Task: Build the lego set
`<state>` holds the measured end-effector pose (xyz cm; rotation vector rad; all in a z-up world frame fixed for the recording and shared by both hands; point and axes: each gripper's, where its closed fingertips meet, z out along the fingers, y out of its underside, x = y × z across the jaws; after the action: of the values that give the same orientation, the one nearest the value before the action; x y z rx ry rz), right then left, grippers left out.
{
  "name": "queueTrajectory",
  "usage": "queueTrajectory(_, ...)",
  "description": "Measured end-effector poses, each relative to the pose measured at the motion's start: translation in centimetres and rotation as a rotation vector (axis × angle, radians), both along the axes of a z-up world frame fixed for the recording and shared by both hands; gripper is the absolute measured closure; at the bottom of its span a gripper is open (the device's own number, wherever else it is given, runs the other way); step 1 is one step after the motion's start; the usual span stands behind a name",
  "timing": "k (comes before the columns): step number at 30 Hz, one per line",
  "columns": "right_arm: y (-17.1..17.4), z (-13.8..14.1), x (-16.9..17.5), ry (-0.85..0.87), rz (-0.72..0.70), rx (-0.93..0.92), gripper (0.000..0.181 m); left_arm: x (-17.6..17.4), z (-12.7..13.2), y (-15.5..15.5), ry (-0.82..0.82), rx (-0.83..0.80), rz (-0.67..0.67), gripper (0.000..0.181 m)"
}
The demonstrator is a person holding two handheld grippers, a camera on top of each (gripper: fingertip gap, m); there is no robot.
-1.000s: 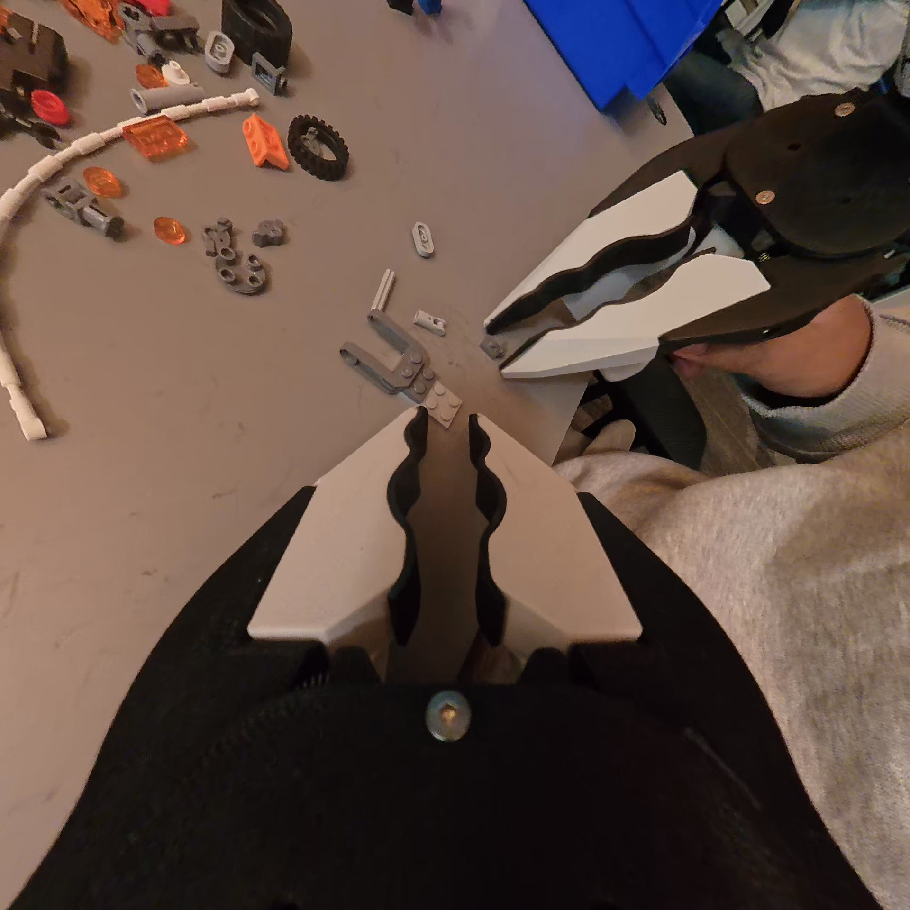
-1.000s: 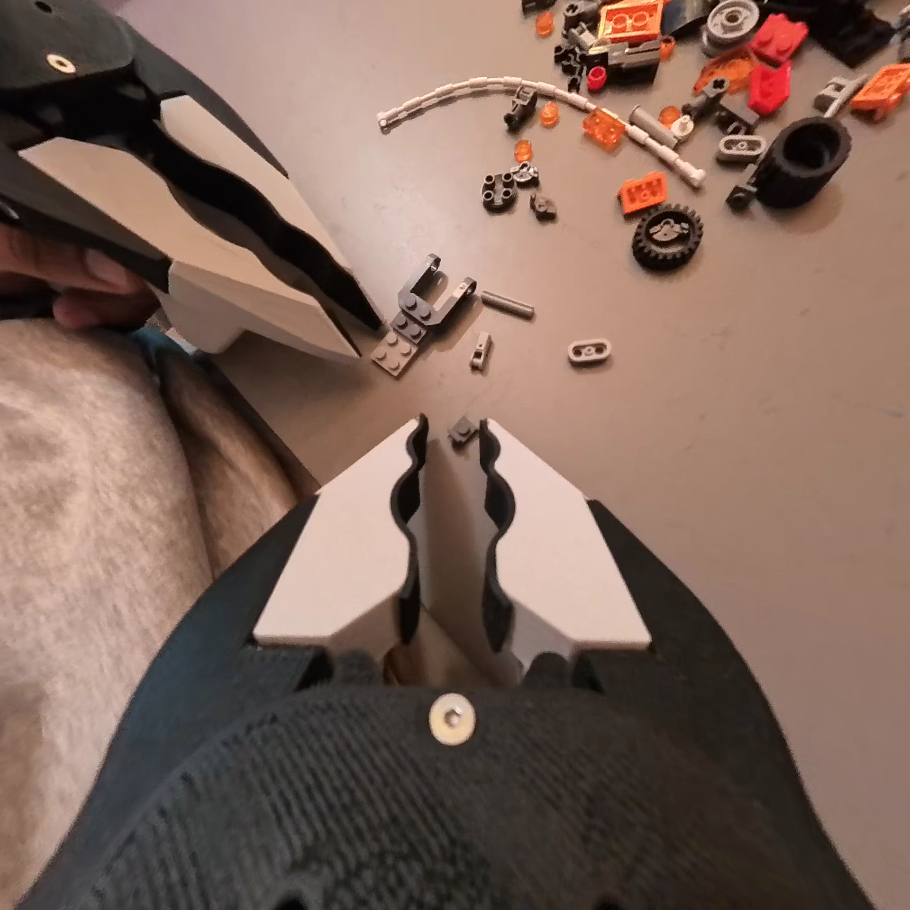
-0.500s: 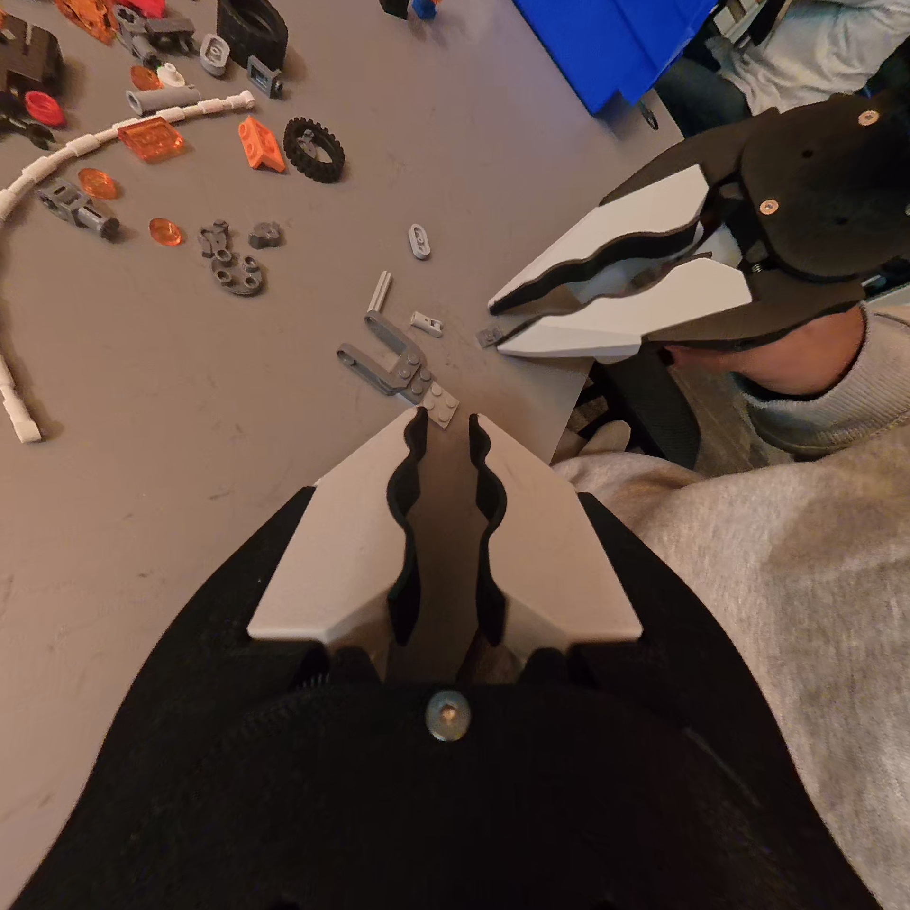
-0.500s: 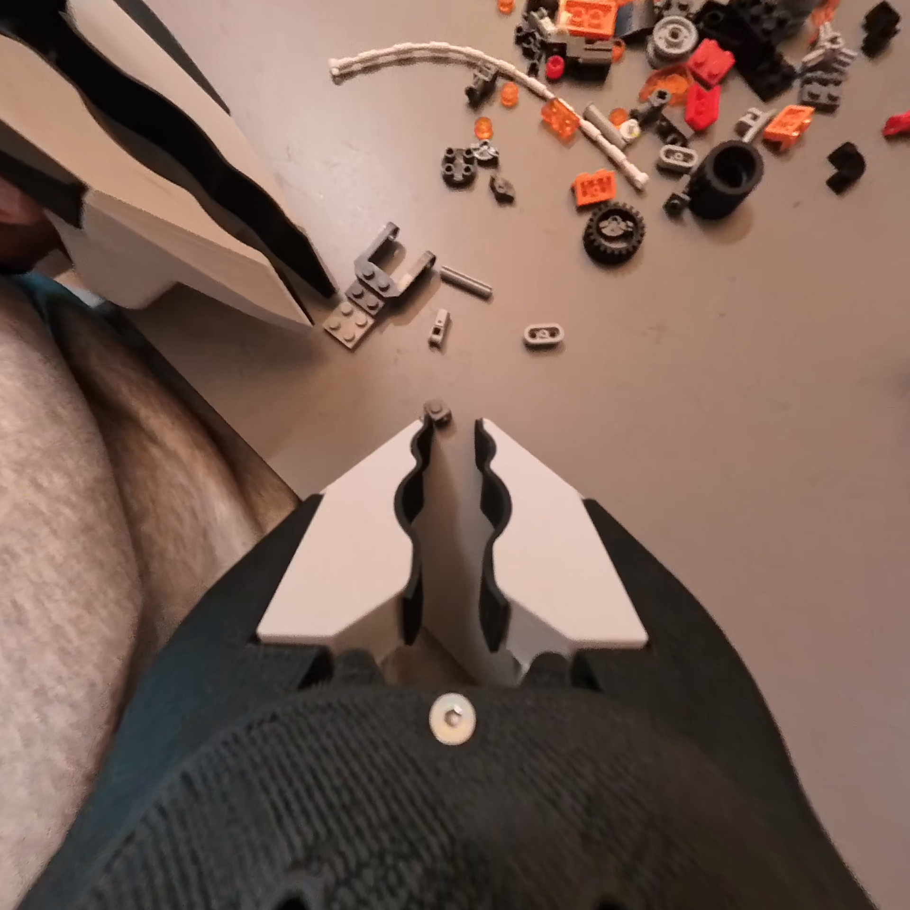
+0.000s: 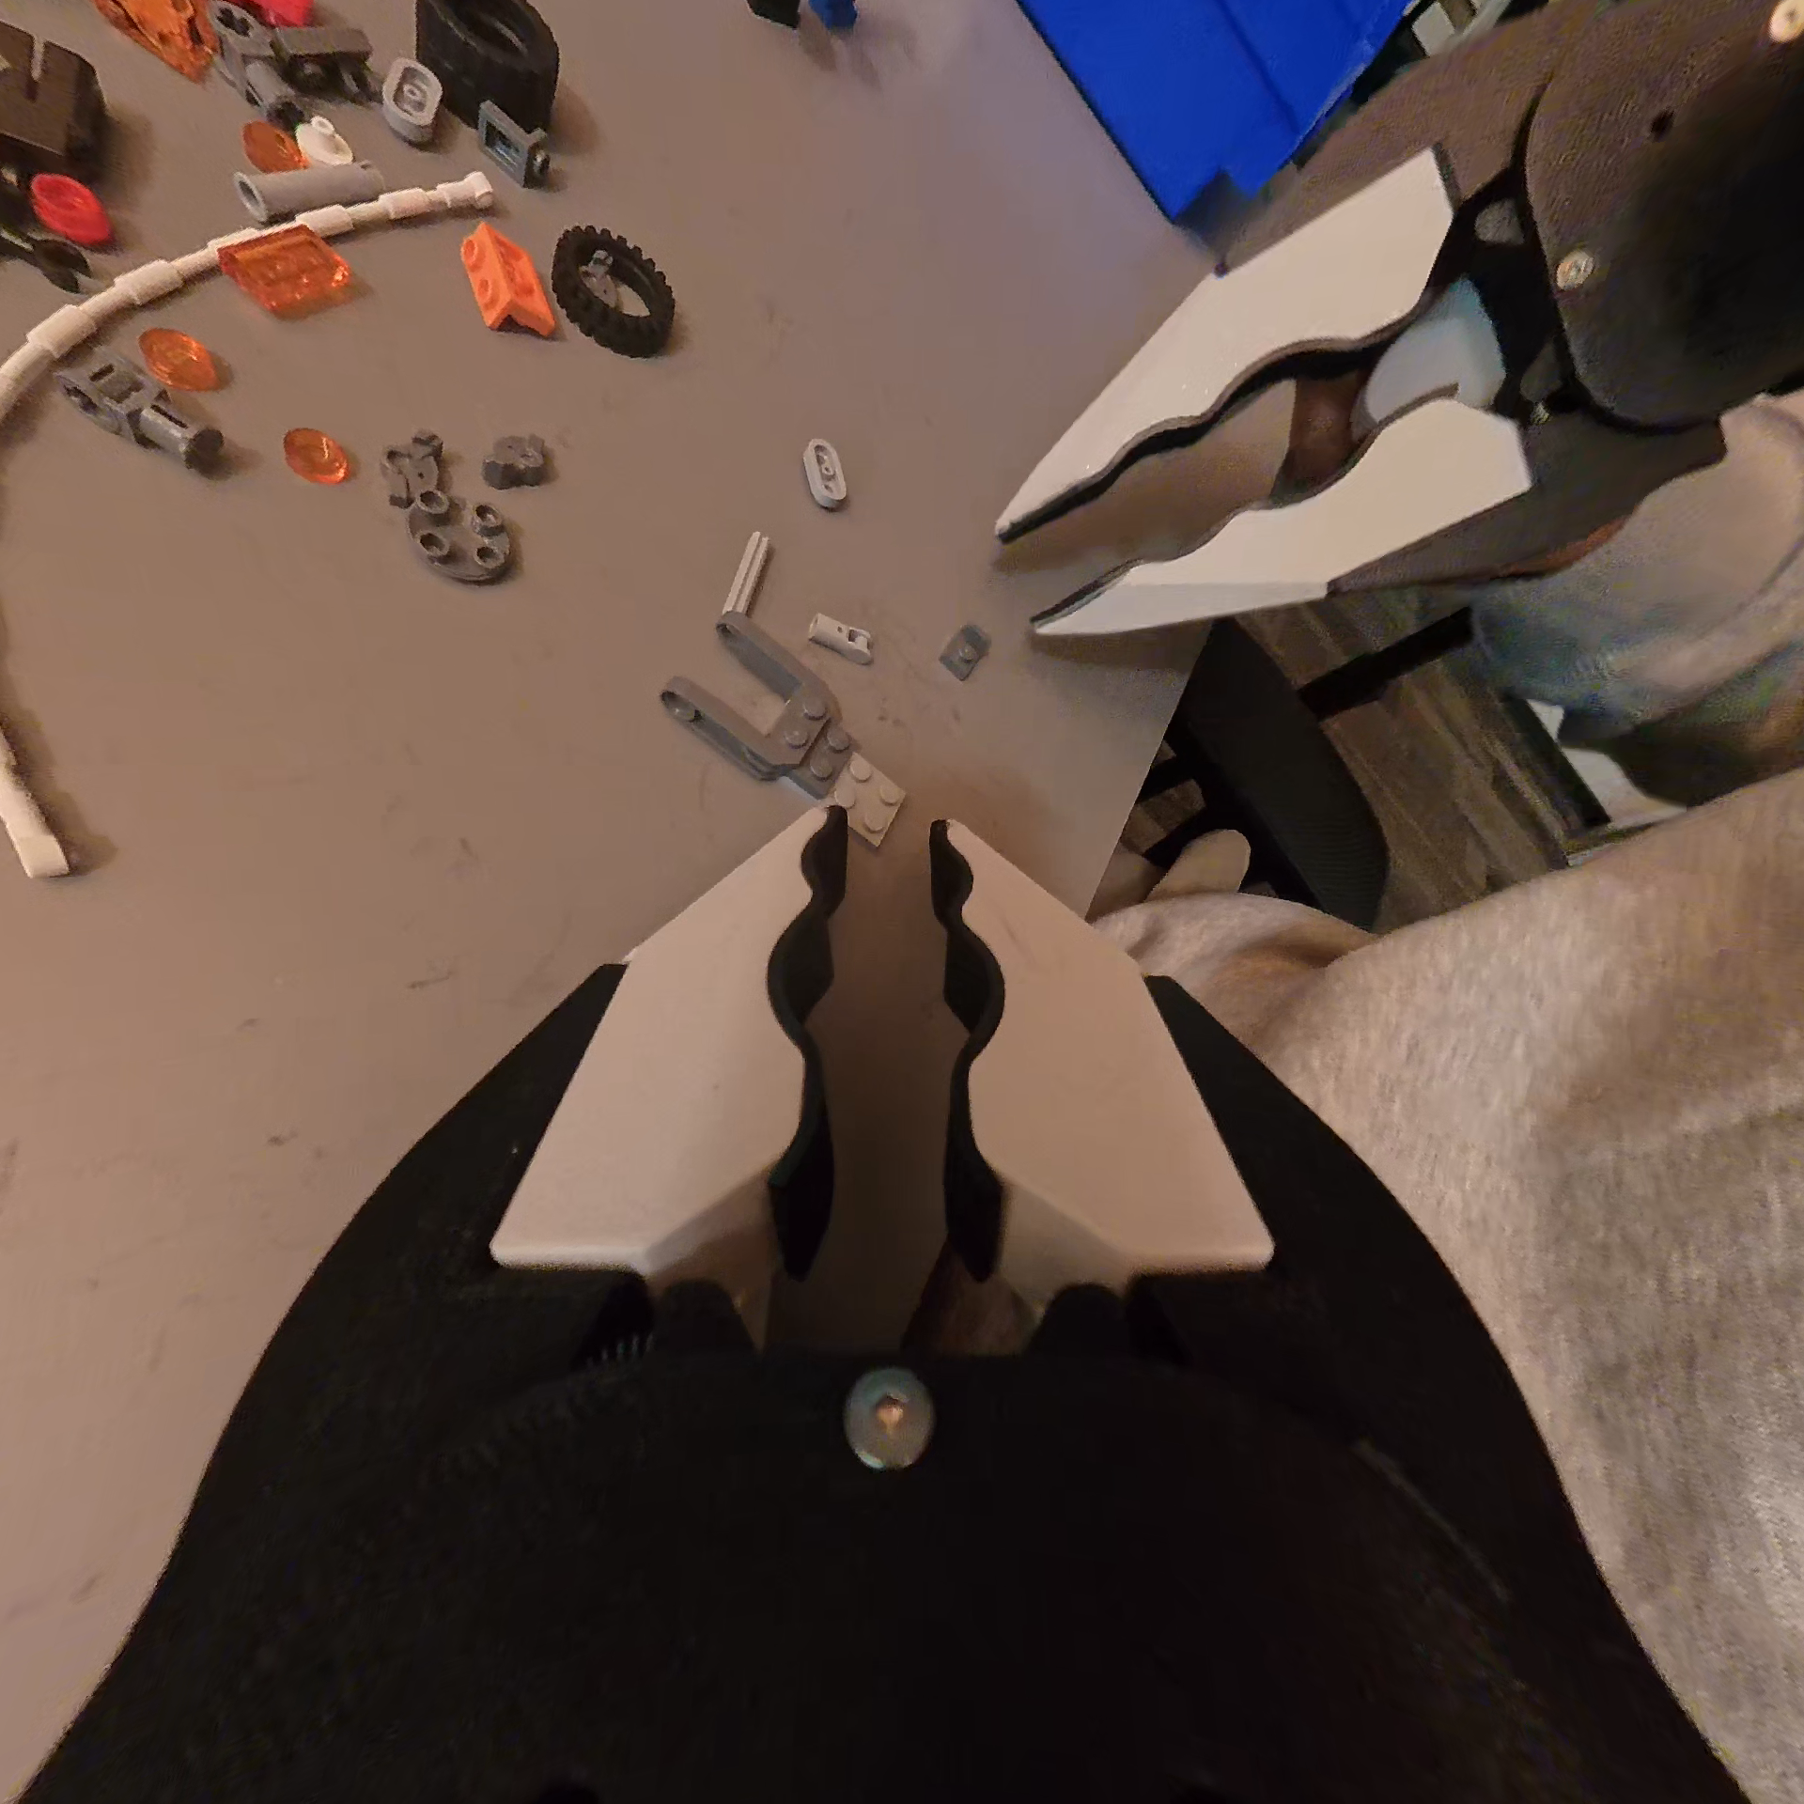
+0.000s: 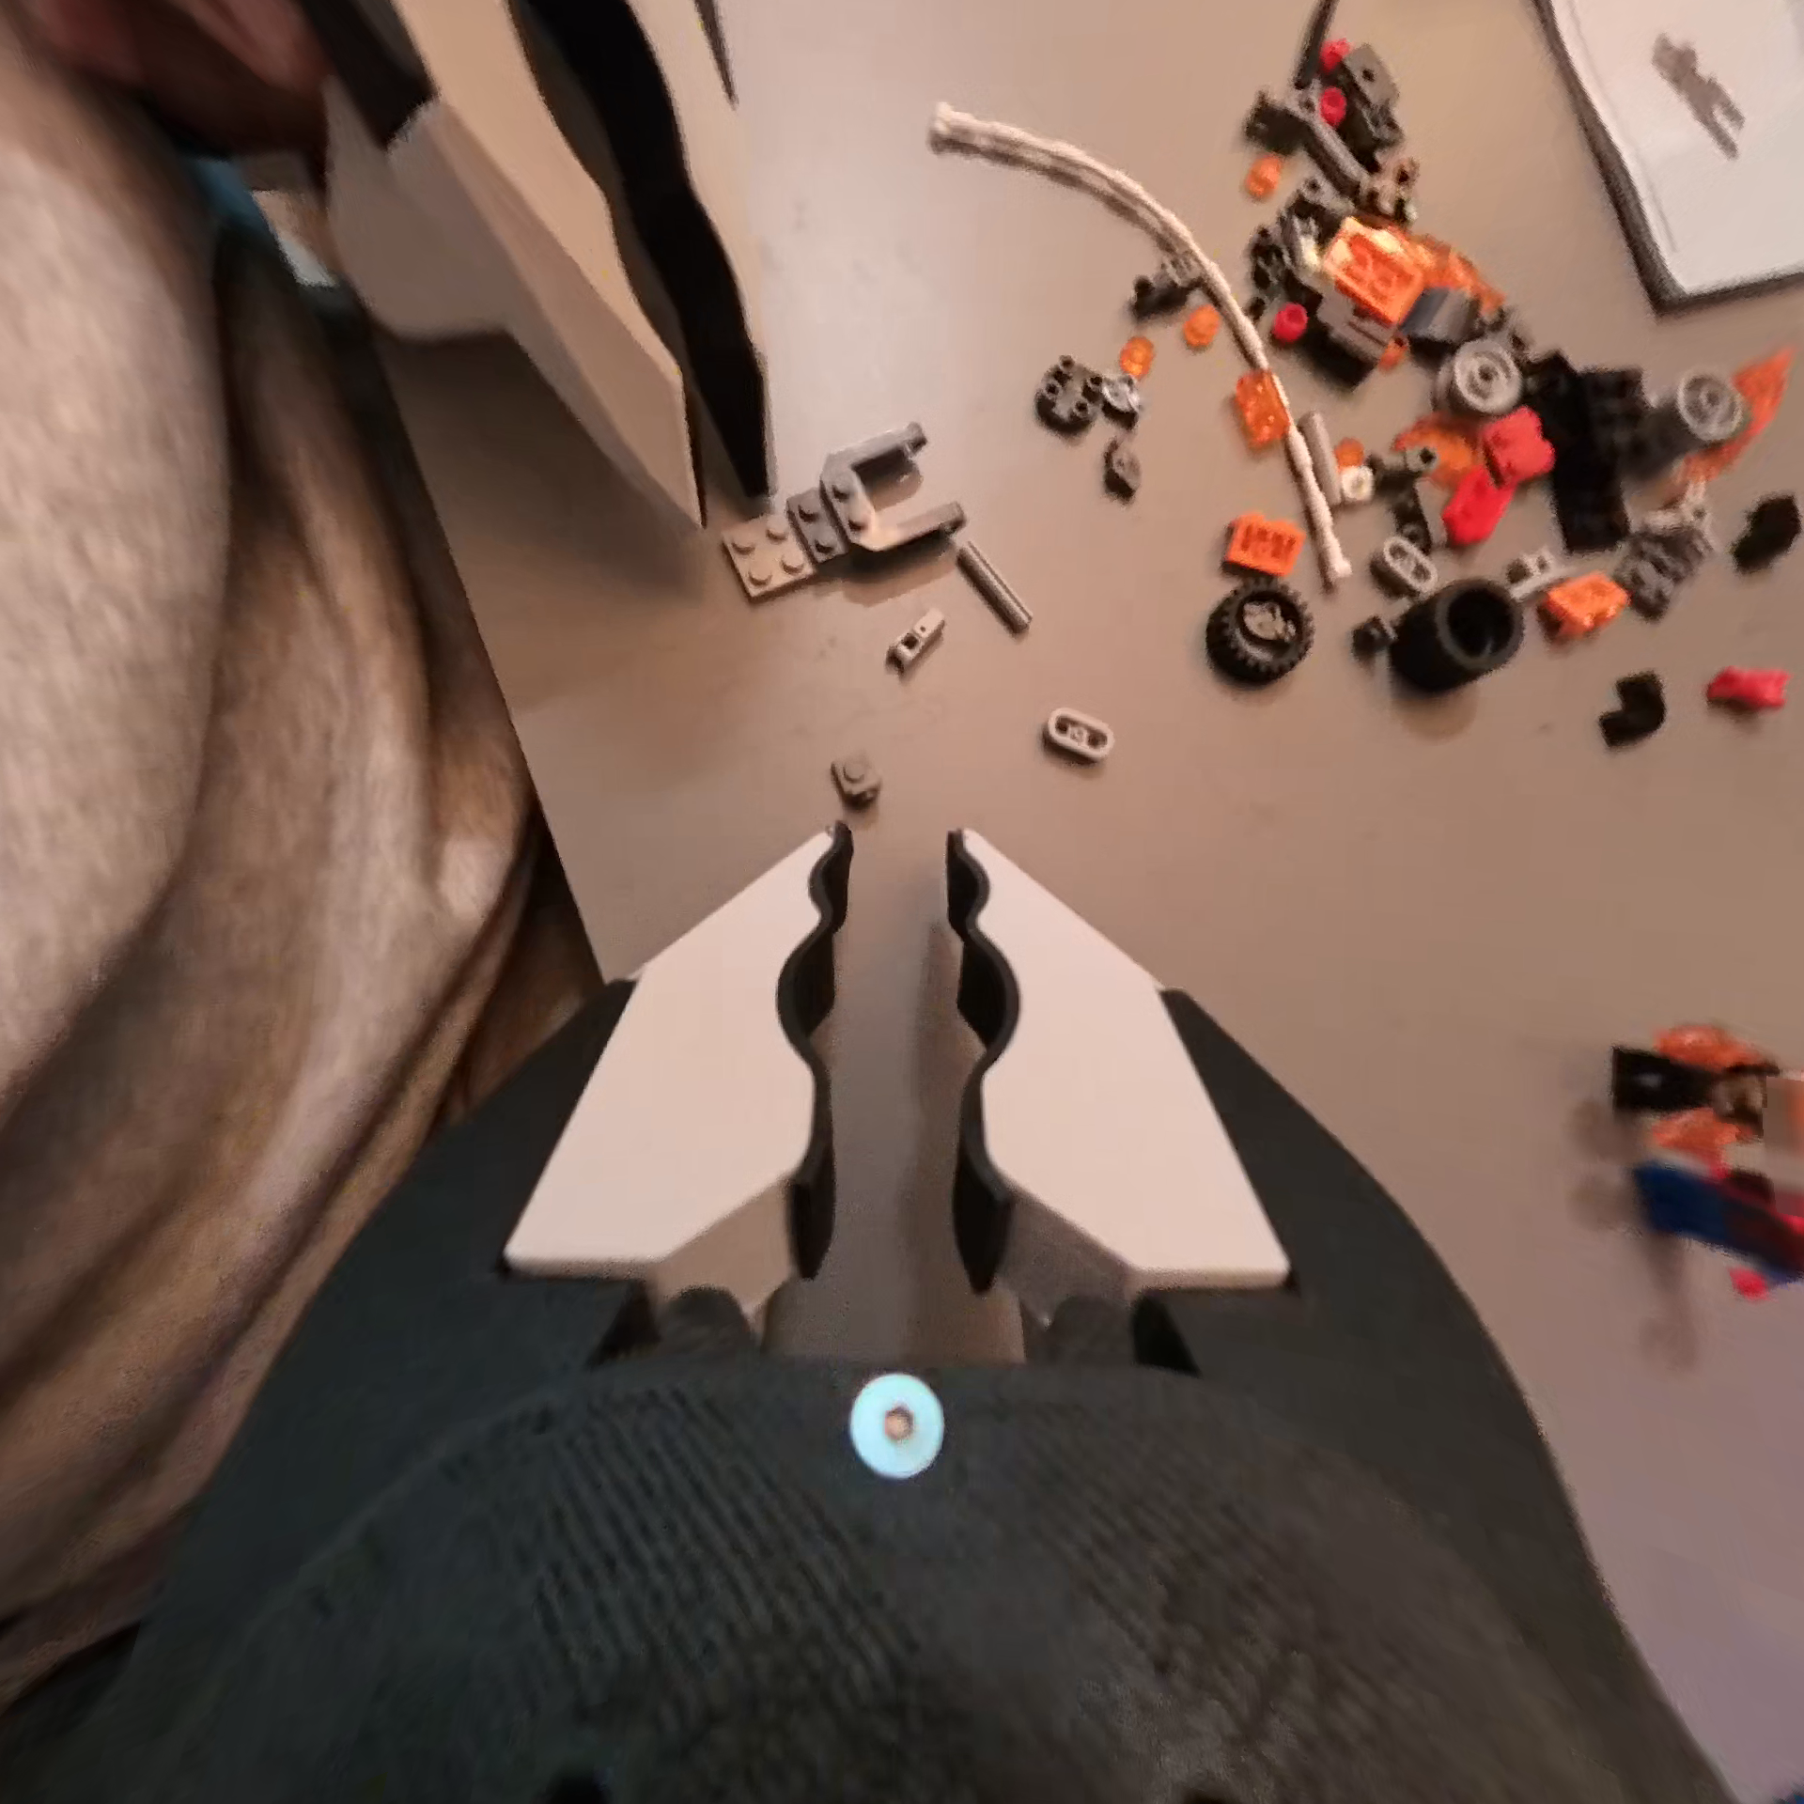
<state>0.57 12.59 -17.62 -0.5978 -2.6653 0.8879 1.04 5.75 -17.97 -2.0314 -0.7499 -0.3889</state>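
A grey forked piece joined to a small studded plate (image 5: 781,722) lies on the grey table near its front edge; it also shows in the right wrist view (image 6: 840,532). My left gripper (image 5: 883,830) is slightly open and empty, its tips just short of the plate's corner. A tiny dark grey one-stud piece (image 6: 856,778) lies on the table just ahead of my right gripper (image 6: 896,840), which is slightly open and empty. In the left wrist view the right gripper (image 5: 1020,576) hovers above and to the right of that piece (image 5: 966,649).
Small grey bits (image 5: 840,639) and a grey oval link (image 6: 1079,734) lie close by. Farther back are a small spoked wheel (image 5: 613,290), a black tyre (image 6: 1459,630), orange and red pieces (image 6: 1381,273) and a white segmented hose (image 5: 293,229). A blue bin (image 5: 1201,88) and a booklet (image 6: 1699,146) stand at the edges. From the right gripper's tips to the grey oval link (image 6: 1079,734) is close to 4 centimetres. The left camera catches it too, in the left wrist view (image 5: 827,469).
My right gripper has pulled back and lifted away from the tiny dark grey piece, which now lies free on the table ahead of its tips. The left gripper has hardly moved.
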Motion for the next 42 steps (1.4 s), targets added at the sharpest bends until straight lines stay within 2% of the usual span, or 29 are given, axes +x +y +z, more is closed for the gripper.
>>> queueTrajectory(4, -1.2, 0.5, 0.2, -0.068, 0.151, -0.075, 0.159, 0.0, 0.0, 0.1, 0.000, -0.008, 0.001, 0.165)
queueTrajectory(9, -1.9, -0.7, 0.3, -0.090, 0.252, -0.044, 0.162, -0.2, -0.1, 0.0, -0.008, -0.014, 0.005, 0.164)
queueTrajectory(15, -1.9, -1.2, 0.5, -0.085, 0.284, -0.017, 0.174, -0.5, -0.1, 0.0, -0.018, -0.008, 0.005, 0.164)
queueTrajectory(23, -3.3, -0.5, 0.0, -0.051, 0.270, -0.064, 0.175, -0.6, -0.1, 0.1, 0.000, -0.018, 0.005, 0.163)
queueTrajectory(31, -6.3, -0.2, -0.6, 0.046, 0.402, -0.030, 0.175, -0.6, -0.3, 0.1, 0.036, -0.057, -0.003, 0.163)
queueTrajectory(42, -6.3, -0.7, -0.5, 0.057, 0.465, 0.005, 0.175, -1.6, -0.3, -0.3, 0.020, -0.049, 0.027, 0.162)
